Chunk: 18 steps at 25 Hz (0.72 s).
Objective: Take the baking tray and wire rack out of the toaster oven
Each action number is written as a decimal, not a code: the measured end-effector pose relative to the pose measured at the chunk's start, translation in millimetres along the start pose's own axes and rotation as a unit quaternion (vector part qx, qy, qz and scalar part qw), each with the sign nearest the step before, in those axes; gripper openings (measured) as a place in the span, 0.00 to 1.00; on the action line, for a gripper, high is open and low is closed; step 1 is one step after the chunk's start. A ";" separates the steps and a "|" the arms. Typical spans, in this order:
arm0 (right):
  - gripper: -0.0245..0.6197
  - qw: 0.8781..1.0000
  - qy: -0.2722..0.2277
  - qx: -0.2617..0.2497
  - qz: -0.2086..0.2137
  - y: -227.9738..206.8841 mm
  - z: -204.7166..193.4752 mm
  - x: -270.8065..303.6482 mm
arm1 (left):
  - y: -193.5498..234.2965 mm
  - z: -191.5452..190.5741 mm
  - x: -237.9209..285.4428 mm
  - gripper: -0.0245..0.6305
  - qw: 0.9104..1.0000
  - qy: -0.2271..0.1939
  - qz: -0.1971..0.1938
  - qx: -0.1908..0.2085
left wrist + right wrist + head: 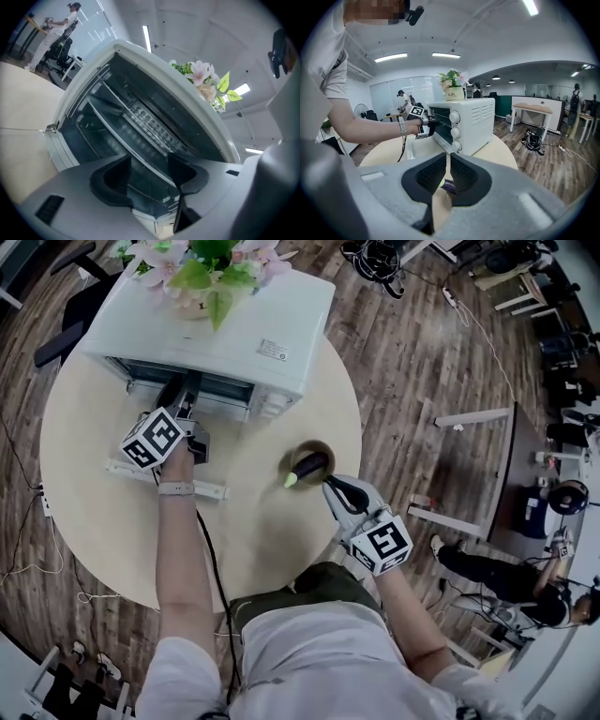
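- Filling most of the head view, a round pale wooden table (272, 549) carries the oven and a small bowl.
- A boxy white metal toaster oven (234, 329) stands at the table's far edge. Its glass door (211, 488) is dropped flat toward you.
- Inside the open cavity, the thin-rod metal wire rack (123, 103) runs across on the side rails.
- Below it sits a flatter dark shelf with a bright front edge, which looks like the baking tray (136, 147). Both are inside the oven.
- Your left gripper (147, 161) points into the oven mouth over the lowered door. Its dark fingers stand wide apart and hold nothing. The bright front edge crosses the gap beyond them, and you cannot tell whether a pad touches it.
- Your right gripper (446, 157) hangs over the near side of the table, well apart from the oven. Its fingers are drawn almost together, with only a slit between them, and they grip nothing.
- A pot of pink flowers with green leaves (202, 273) sits on the oven's roof.
- A small round wooden bowl (323, 448) rests just beyond the right gripper's tips.
- A purple toy eggplant with a green end (307, 467) lies across the bowl.
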State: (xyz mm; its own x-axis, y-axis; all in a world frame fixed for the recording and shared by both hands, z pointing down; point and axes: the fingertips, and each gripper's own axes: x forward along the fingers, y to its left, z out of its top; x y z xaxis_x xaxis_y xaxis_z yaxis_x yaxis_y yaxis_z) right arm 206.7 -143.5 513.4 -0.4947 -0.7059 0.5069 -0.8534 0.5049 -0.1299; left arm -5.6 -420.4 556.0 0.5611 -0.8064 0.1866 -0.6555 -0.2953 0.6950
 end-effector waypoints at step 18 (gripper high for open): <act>0.07 1.000 -0.012 -0.006 -0.012 -3.2 21.1 20.8 | 13.6 -11.7 35.3 0.31 0.997 0.015 -0.003 -0.074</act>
State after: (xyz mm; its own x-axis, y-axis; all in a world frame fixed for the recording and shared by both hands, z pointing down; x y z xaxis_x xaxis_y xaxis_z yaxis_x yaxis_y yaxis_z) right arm 195.6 -170.3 506.4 -0.4773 -0.7300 0.4892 -0.8636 0.4925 -0.1077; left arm 11.2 -446.9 580.1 0.5809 -0.7886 0.2019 -0.5717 -0.2187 0.7908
